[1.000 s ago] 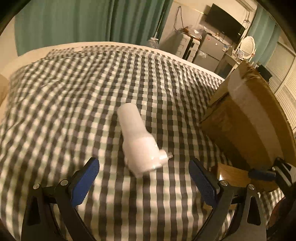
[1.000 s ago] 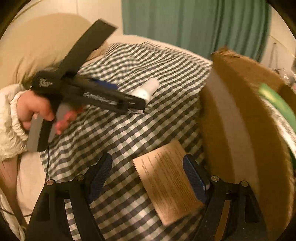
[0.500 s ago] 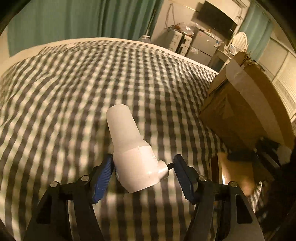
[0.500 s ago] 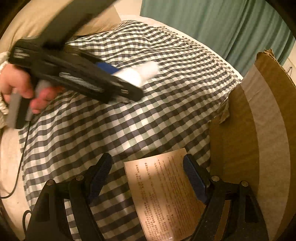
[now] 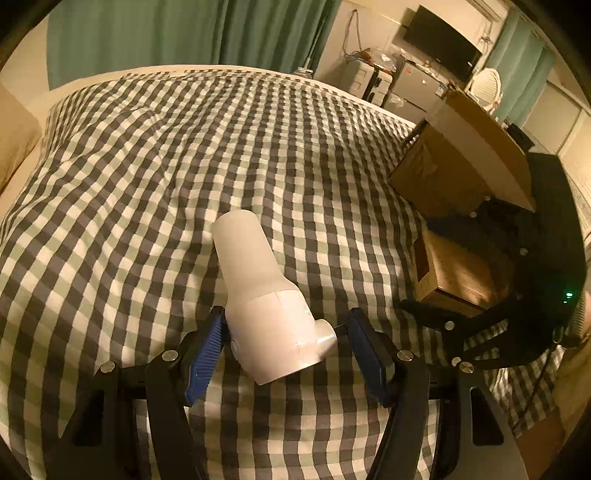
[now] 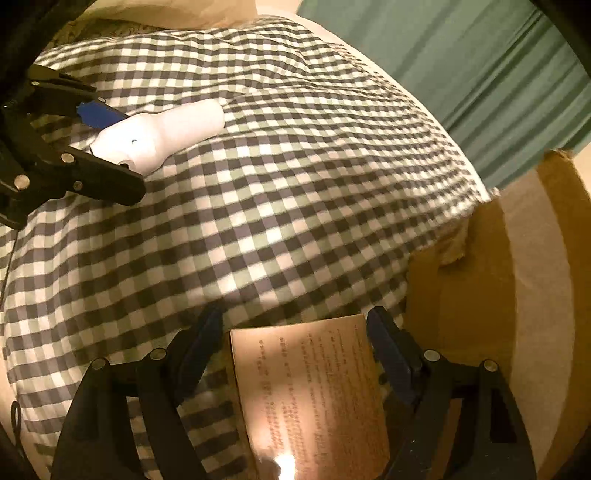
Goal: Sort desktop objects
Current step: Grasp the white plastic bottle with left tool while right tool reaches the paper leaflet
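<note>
**Left tongs clamp a white bottle; right tongs straddle a small brown box**

On a bed covered with a checked blanket (image 5: pixel 184 177), a white bottle (image 5: pixel 264 299) lies on its side, its narrow capped end pointing away toward the green curtain (image 5: pixel 166 33). The left gripper (image 5: pixel 286 343) has closed around the bottle's wide end: its blue pad on one side presses the bottle's wall, and the other pad meets a small stub that sticks out from the bottle's side nozzle. From the right wrist view the same bottle (image 6: pixel 162 133) shows far from the cardboard box, pinched between the left gripper's (image 6: pixel 110 147) dark fingers.

The big cardboard box (image 6: pixel 517 280) stands at the blanket's edge, its tall flap rising beside the curtain. Just beside the cardboard box lies a small brown box (image 6: pixel 314 398) with printed text on its top face. The right gripper (image 6: pixel 295 350) has its jaws set wide, one on each side of the small brown box; a thin gap shows on each side, so the pads do not press it. In the left wrist view the small brown box (image 5: pixel 454 277) sits right at the foot of the cardboard box (image 5: pixel 465 162), with the right gripper's dark frame over it, while the bottle lies well apart from both, out on the open blanket.
</note>
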